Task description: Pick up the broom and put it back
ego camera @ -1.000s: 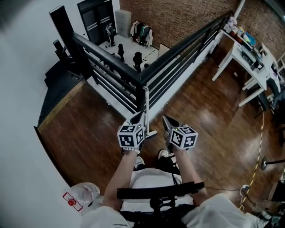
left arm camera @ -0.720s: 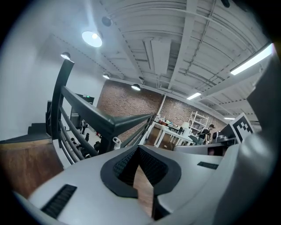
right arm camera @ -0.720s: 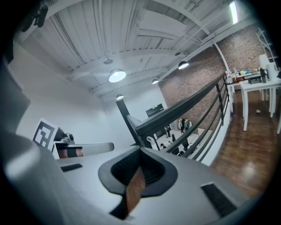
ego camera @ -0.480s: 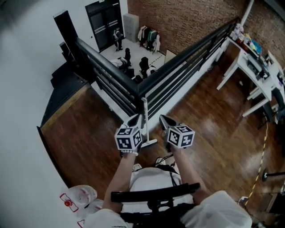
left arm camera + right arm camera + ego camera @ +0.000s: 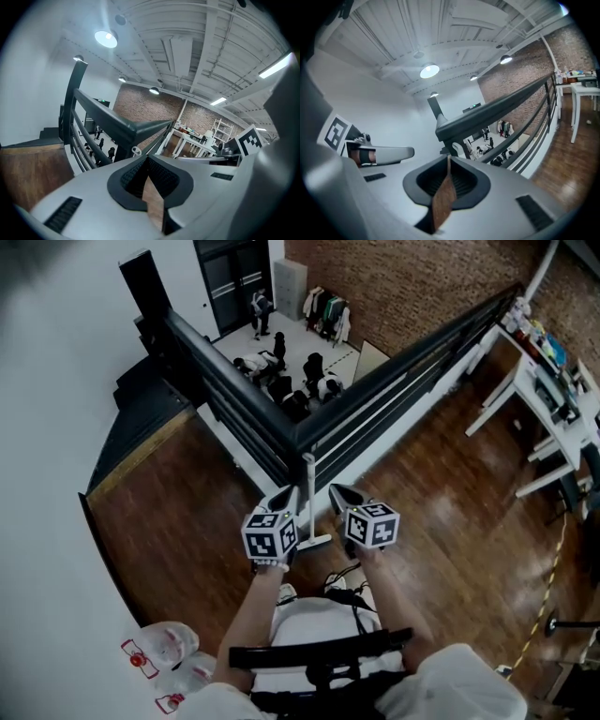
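The broom (image 5: 309,495) has a thin white handle and stands against the corner post of the black railing (image 5: 281,432), its head (image 5: 315,542) on the wooden floor. My left gripper (image 5: 282,499) is just left of the handle, shut, with nothing in it. My right gripper (image 5: 338,495) is just right of the handle, and its jaws are opening by a narrow slit with nothing between them. In the left gripper view the handle's white top loop (image 5: 136,151) shows beyond the jaw tips (image 5: 147,158). The right gripper view shows the handle's top (image 5: 458,149) just past its tips (image 5: 449,158).
Beyond the railing the floor drops to a lower level with people (image 5: 300,390). Dark stairs (image 5: 141,399) descend at the left. White tables (image 5: 553,399) stand at the right. Plastic bags (image 5: 169,648) lie at the lower left, and a yellow cable (image 5: 544,587) runs along the floor.
Both grippers have come a little closer to the railing corner, one on each side of the broom handle. The broom has stayed leaning at the post.
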A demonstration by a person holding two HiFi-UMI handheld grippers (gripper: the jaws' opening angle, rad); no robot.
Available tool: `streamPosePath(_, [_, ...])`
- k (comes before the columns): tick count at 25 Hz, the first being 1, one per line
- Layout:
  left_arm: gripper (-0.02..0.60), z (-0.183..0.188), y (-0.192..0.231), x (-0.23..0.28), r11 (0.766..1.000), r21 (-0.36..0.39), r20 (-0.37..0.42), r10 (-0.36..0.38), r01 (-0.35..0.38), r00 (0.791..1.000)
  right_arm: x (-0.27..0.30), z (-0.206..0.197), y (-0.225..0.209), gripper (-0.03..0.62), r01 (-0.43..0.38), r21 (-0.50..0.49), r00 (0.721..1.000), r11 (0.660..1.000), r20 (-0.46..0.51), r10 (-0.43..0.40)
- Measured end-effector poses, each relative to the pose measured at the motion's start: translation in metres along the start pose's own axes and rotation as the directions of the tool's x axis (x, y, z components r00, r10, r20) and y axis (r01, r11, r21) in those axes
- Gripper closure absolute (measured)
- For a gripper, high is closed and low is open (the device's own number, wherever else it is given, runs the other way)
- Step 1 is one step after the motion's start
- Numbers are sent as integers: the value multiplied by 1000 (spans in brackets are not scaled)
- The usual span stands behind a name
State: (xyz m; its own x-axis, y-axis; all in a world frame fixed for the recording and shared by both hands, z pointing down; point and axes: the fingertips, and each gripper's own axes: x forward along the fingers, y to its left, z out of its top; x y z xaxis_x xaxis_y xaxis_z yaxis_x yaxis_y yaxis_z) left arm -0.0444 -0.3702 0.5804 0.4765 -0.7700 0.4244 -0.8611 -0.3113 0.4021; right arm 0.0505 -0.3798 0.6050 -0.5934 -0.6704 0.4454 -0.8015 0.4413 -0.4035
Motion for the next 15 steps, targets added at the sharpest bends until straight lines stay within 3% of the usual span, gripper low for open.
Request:
streamPosePath(9, [588, -16, 15, 30, 999, -33, -51, 0, -2, 999, 70, -15, -34, 397, 9, -19, 994, 1000, -107, -11])
streamPosePath(15, [588, -32, 26, 49, 999, -46, -86, 10, -14, 996, 107, -28, -45, 385, 10, -60, 985, 998, -169, -20])
